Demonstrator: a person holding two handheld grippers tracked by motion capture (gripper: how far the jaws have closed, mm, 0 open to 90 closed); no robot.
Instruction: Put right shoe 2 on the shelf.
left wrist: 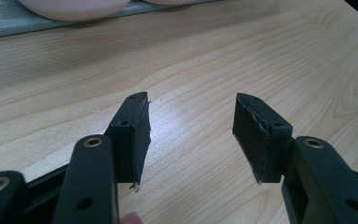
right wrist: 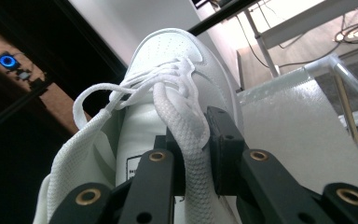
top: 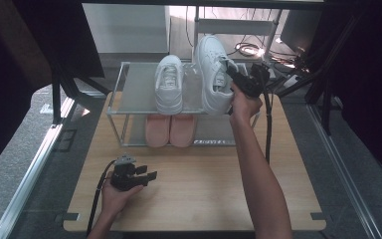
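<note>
- Gripping the white sneaker (top: 214, 74) by its padded collar edge: right gripper (right wrist: 193, 154) has its jaws pinched on that mesh rim, narrow gap, the rim filling it.
- That sneaker is lifted and tilted, toe pointing away from the person, heel down near the right end of the rack's top shelf (top: 139, 87); whether the sole touches the shelf I cannot tell.
- In the right gripper view the laces (right wrist: 135, 88) hang loose, one loop drooping to the side over the mesh lining.
- Right hand (top: 243, 104) is wrapped round the gripper body, forearm stretched long and nearly straight from the bottom edge up to the rack, cable (top: 267, 129) trailing down beside it.
- Second white sneaker (top: 169, 84) lies flat on the top shelf, just beside the held one, toe away too.
- Pink shoes (top: 170, 130), a pair side by side, sit on the lower shelf, toes poking out toward the person.
- Left gripper (left wrist: 189, 135): jaws wide apart, nothing between them, bare wood under them.
- Left hand (top: 122, 191) rests low on the wooden table (top: 204, 179), near the front left, gripper lying level and pointing right, well apart from the rack.
</note>
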